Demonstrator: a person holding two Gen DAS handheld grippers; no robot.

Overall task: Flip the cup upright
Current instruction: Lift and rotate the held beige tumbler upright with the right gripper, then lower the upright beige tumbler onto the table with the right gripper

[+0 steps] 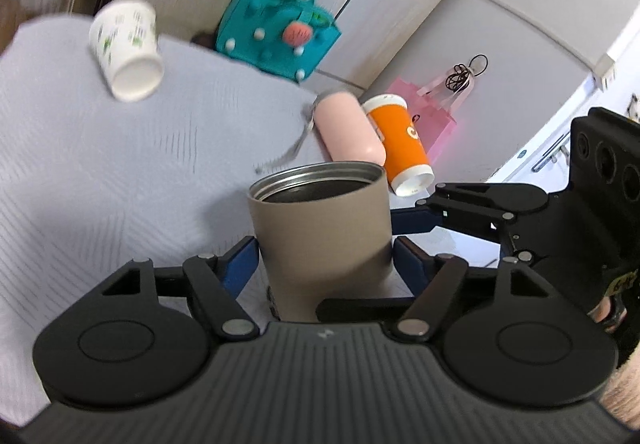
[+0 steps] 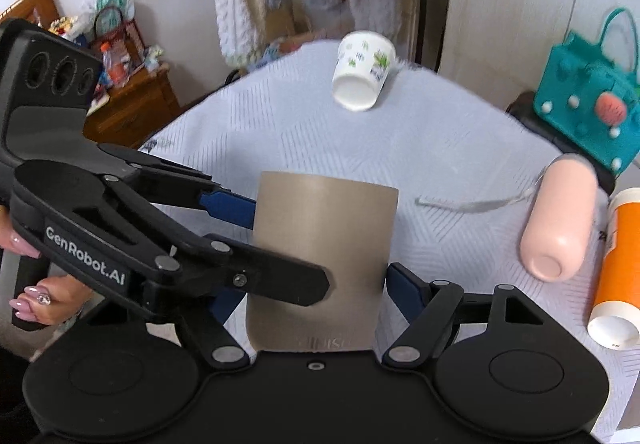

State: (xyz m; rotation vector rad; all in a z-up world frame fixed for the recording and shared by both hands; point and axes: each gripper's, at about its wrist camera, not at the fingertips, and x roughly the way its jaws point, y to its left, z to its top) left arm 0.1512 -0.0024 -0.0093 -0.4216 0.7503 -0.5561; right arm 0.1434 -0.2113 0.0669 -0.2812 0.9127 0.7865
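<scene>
While the taupe metal cup (image 1: 320,240) is standing mouth-up on the pale quilted table (image 1: 100,172), the left gripper (image 1: 324,256) and right gripper (image 2: 316,284) are both bracketing its sides with blue fingers (image 1: 240,264), seemingly steadying it, though whether they are clamping is unclear.

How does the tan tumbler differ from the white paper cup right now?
Pose: the tan tumbler stands upright with its open mouth up; the white paper cup lies tipped on the grey cloth, base toward the camera.
Look: the tumbler is plain matte tan with a metal rim; the paper cup is white with green prints.
Handling: the left gripper and right gripper both bracket the tumbler; the paper cup sits alone.
</scene>
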